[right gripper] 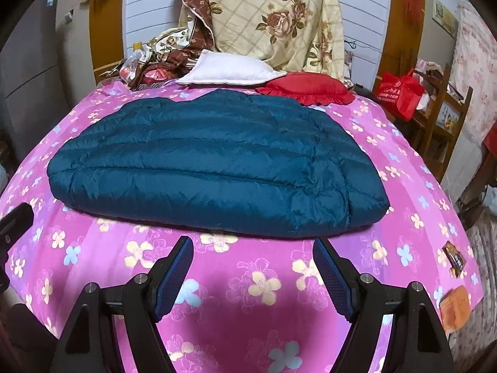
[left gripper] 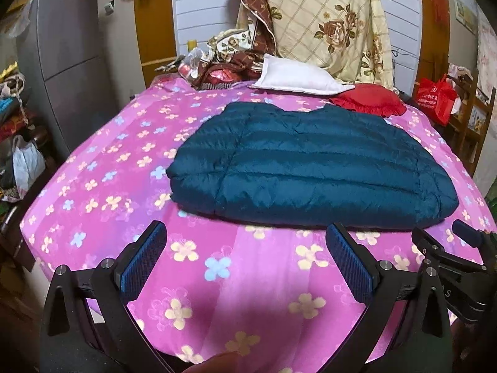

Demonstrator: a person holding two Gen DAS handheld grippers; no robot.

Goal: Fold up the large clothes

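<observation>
While the teal puffer jacket (right gripper: 214, 161) lies flat mid-bed, sleeves apparently tucked under for folding | left gripper (left gripper: 247, 256) spread, empty, short of hem | right gripper (right gripper: 253, 262) likewise, poised to lift it.

The jacket (right gripper: 214, 168) lies on the bed (right gripper: 264, 283), pillows (right gripper: 230, 71) behind it, both tongs before it.

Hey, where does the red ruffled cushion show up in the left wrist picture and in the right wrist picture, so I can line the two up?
Left wrist view: the red ruffled cushion lies right of centre in the upper half, at the far edge of the teal jacket.
Right wrist view: the cushion sits upper centre-right, again just past the jacket.
Shared landmark: the white pillow, just left of the cushion in both.
</observation>
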